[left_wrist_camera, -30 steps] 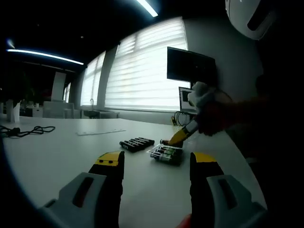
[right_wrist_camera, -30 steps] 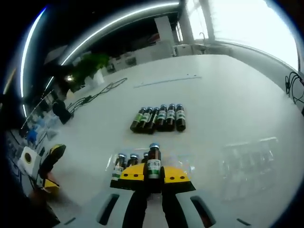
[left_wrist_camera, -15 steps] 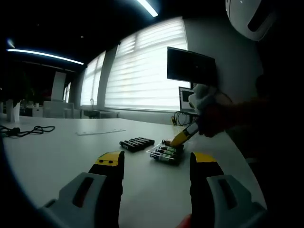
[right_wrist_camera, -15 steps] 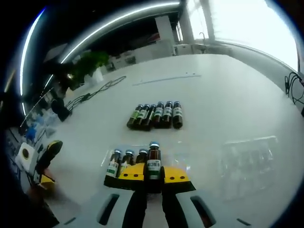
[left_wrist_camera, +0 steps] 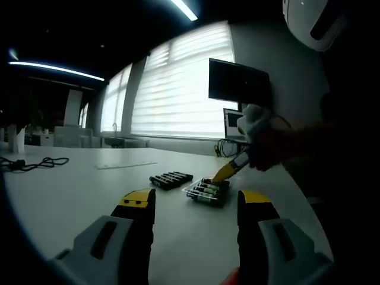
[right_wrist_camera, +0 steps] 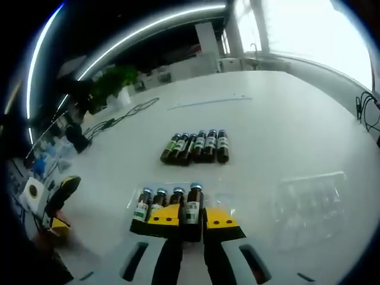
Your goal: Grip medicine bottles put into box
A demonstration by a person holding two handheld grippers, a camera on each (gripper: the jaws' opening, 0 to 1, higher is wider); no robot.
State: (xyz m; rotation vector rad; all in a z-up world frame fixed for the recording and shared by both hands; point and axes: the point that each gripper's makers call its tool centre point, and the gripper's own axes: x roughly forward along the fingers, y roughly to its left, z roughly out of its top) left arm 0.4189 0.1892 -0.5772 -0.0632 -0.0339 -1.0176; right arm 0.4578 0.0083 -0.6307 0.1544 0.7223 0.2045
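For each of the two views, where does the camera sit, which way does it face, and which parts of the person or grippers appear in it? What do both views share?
Left gripper view: rides on the left gripper, held low above the white table, facing the windows; the right gripper and the person's gloved hand enter from the right.
Right gripper view: rides on the right gripper, looking down along its jaws at the held bottle over the clear tray; the left gripper shows at the left edge.
Shared: the loose row of bottles, the tray and the table.
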